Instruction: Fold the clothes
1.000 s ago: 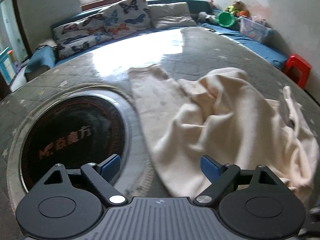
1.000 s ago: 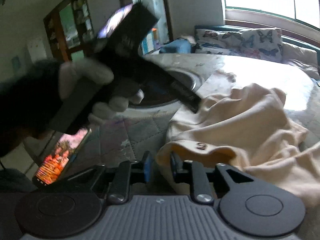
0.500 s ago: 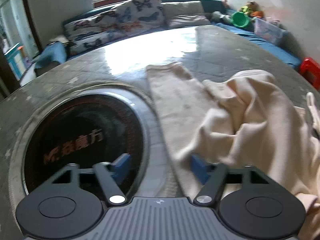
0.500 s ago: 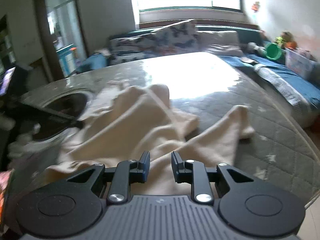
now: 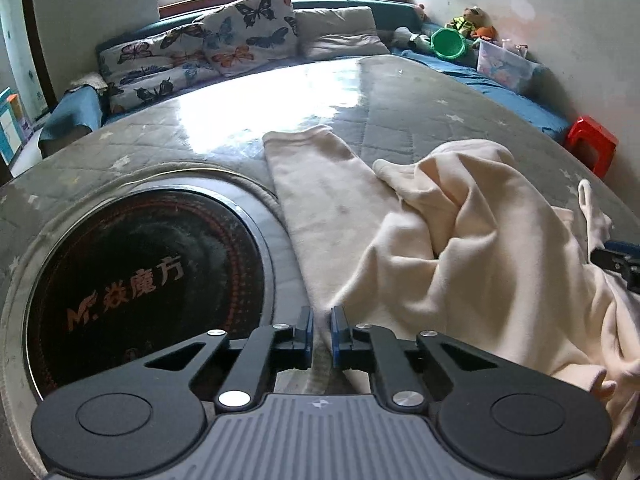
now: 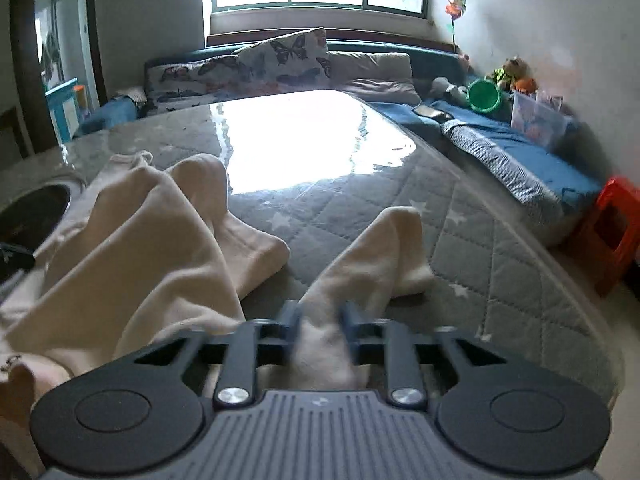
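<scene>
A cream garment (image 5: 480, 240) lies crumpled on the quilted grey table cover (image 5: 420, 100), one flat sleeve (image 5: 320, 176) stretched toward the far side. My left gripper (image 5: 322, 314) sits at the garment's near left edge, jaws closing, with a thin strip of cloth between the blue pads. In the right wrist view the garment (image 6: 160, 240) is bunched at the left and another sleeve (image 6: 380, 248) runs forward. My right gripper (image 6: 320, 312) is closing on that sleeve's near end, and cloth fills the gap between its fingers. Its black tip (image 5: 616, 260) shows at the left view's right edge.
A round dark plate with orange lettering (image 5: 140, 280) is sunk into the table left of the garment. Behind the table stand a sofa with butterfly cushions (image 5: 248, 28), a green bucket (image 5: 448, 42), a clear box (image 5: 504, 64) and a red stool (image 5: 592, 144).
The left jaws went from wide open to nearly together at the garment's edge. The right gripper swung rightward from the gloved hand to the sleeve, which now sits between its fingers.
</scene>
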### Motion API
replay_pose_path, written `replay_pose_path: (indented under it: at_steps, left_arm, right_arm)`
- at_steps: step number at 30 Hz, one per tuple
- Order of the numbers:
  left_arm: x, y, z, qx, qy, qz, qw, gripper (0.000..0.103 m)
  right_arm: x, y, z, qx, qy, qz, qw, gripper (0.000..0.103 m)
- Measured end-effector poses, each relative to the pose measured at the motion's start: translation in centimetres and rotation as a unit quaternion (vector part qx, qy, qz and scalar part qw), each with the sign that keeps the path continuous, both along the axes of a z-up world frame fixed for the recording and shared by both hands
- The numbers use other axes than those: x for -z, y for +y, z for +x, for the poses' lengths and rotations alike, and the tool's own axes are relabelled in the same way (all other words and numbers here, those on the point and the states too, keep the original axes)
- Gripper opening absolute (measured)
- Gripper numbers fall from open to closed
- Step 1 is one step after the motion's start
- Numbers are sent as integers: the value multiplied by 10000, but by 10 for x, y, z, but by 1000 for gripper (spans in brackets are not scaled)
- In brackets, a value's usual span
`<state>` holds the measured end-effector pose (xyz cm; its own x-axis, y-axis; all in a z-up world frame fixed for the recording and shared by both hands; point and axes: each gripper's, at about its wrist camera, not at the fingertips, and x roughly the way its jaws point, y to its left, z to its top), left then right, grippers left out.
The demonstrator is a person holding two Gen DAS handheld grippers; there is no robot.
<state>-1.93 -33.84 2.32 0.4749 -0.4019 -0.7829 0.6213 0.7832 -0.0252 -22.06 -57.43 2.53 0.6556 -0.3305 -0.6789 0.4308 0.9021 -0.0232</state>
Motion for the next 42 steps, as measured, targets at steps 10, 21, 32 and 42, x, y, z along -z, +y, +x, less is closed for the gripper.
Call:
replay_pose_path:
  at_steps: [10, 21, 32, 42]
  left_arm:
    - [3, -12, 28, -282, 56, -113, 9995, 35]
    - [6, -25, 25, 174, -220, -126, 9995, 7]
    - [7, 7, 19, -38, -437, 184, 9989, 4]
    - [-7, 62, 4, -385, -836, 614, 9939, 4]
  right_arm:
    - [-16, -8, -43, 524, -263, -102, 9982, 9]
    - [-15, -5, -59, 705, 56, -232, 9972, 12]
    - [-32, 5, -47, 385, -225, -400, 9982, 12]
    - [-27, 1, 19, -283, -321, 260, 9987, 15]
